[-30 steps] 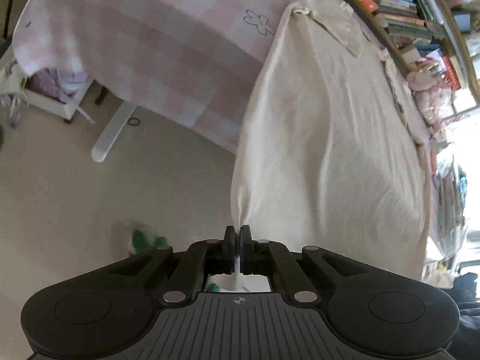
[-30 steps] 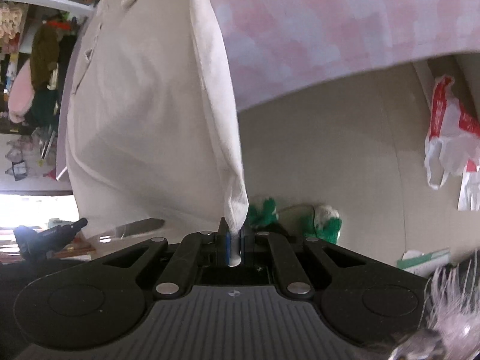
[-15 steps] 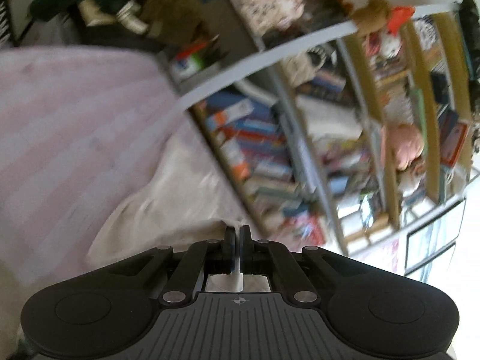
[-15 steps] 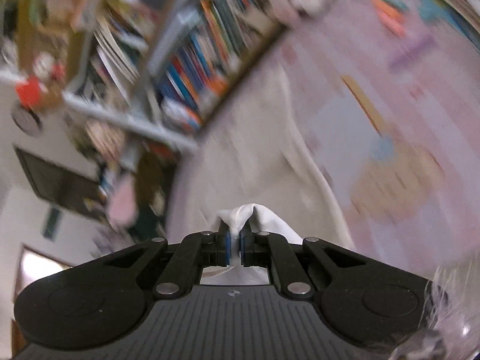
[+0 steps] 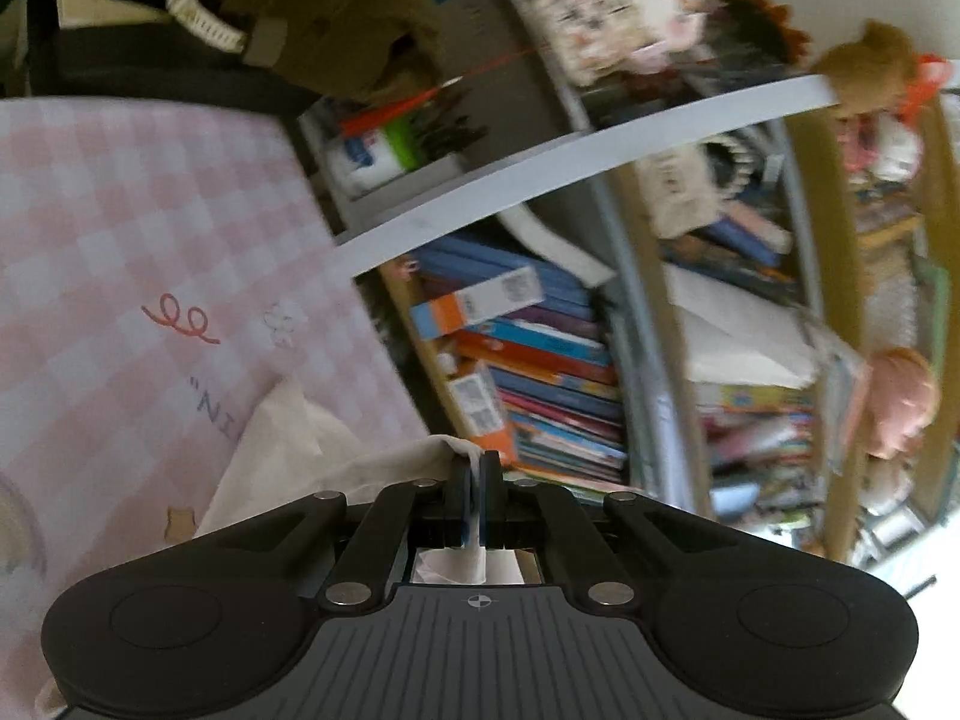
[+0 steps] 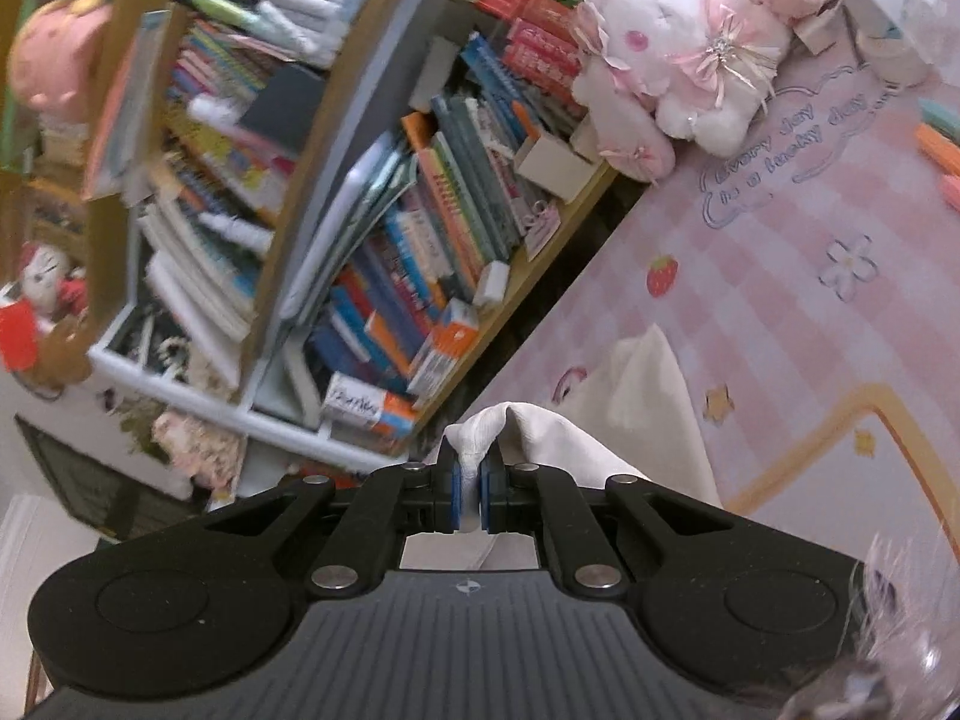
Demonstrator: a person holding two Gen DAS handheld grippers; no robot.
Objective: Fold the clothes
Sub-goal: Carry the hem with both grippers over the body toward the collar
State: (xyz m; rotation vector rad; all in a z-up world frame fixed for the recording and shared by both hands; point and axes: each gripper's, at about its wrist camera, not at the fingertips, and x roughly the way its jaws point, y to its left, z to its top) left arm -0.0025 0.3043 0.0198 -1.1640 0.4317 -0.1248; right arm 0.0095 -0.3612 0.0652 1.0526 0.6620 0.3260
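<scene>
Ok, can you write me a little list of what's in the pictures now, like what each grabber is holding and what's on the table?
left gripper: jaws shut on a corner of the cream garment
right gripper: jaws shut on another bunched edge of the garment
garment: the rest trails onto the pink checked tablecloth
behind the table: bookshelf packed with books
on the table's far edge: white and pink plush toy
fold: not finished, both jaws clamp cloth
</scene>
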